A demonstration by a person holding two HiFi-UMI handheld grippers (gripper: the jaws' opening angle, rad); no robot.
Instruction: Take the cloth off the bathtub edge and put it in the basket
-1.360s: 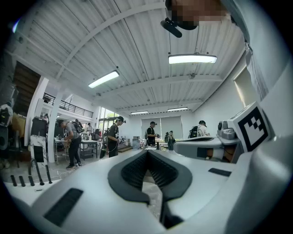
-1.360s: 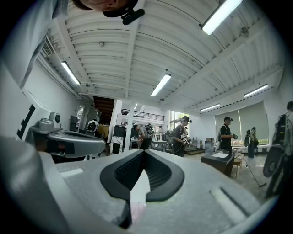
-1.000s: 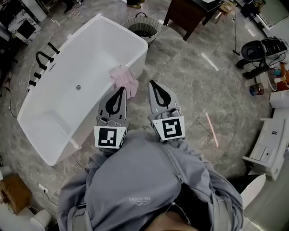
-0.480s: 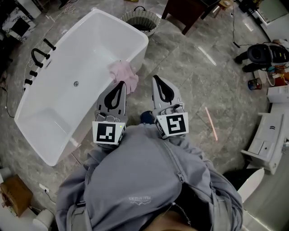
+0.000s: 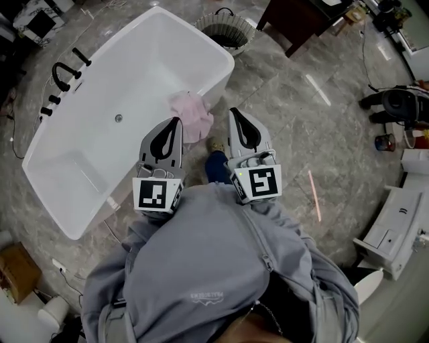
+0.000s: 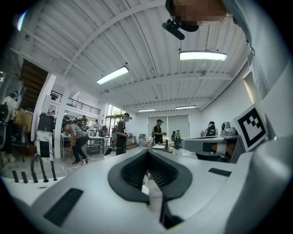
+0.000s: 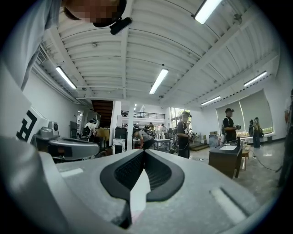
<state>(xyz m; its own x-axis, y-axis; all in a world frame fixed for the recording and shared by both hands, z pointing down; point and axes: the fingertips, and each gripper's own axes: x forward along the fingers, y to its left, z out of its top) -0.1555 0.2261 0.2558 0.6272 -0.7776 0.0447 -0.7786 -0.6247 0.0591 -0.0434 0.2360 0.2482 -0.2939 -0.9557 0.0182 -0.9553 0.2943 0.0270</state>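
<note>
Both closed, empty grippers have drawn nearer the bathtub [image 5: 226, 65]: left gripper [image 5: 176, 121] now points beside the pink cloth [image 5: 192, 114], right gripper [image 5: 234, 111] just right of it. The cloth still drapes the tub edge at frame centre; the basket [image 5: 242, 45], top centre, awaits it.

Grey marbled stone floor [image 5: 295, 127], seen from above. A white bathtub [image 5: 134, 80] stands on it, ahead and to the left of the left gripper [image 5: 177, 120] fingers [image 5: 164, 142]. A pink cloth [image 5: 191, 115] hangs over the tub's near rim, just beyond them. A woven basket [image 5: 236, 48] sits on the floor at the tub's far corner, well ahead of the right gripper [image 5: 233, 111] fingers [image 5: 247, 134], with a dark wooden cabinet [image 5: 301, 20] beside it. To the right of those fingers lie a thin pink strip [image 5: 313, 194], a small can [image 5: 384, 142] and a black machine [image 5: 402, 104]. A cardboard box [image 5: 17, 271] sits far behind the left fingers.
</note>
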